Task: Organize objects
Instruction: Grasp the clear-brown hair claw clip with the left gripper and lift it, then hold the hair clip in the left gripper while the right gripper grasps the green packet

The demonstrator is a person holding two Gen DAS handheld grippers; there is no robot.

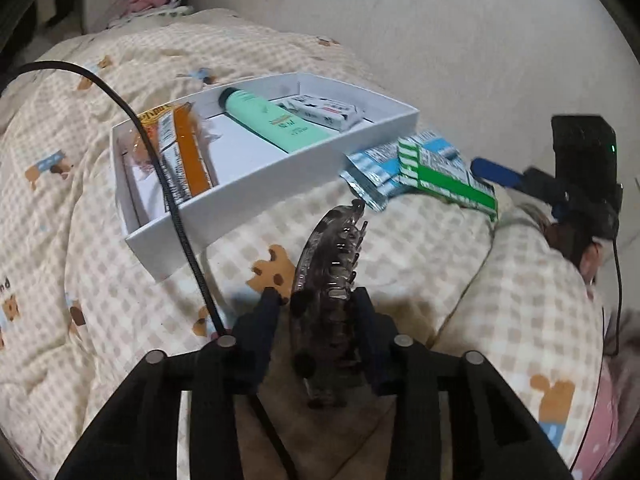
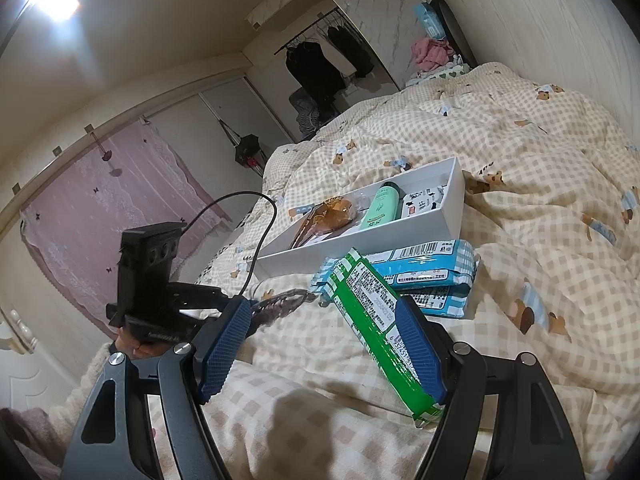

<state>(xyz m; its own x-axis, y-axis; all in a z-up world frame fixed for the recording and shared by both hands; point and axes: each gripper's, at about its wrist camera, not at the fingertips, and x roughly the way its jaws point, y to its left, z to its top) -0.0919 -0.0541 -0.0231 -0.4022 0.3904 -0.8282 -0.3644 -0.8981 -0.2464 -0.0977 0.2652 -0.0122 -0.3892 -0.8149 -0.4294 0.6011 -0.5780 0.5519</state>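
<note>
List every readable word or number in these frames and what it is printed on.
"nd": quilt, word cut by frame edge.
"6 9745": green packet, beside its barcode; rest unclear.
Blue packets, mint tube, orange snack pack, white packet: print too small or blurred.

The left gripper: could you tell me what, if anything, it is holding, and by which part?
The left gripper has the dark translucent hair claw clip between its jaws, around the clip's lower hinge end, teeth pointing away. Whether the pads press on it cannot be told.
</note>
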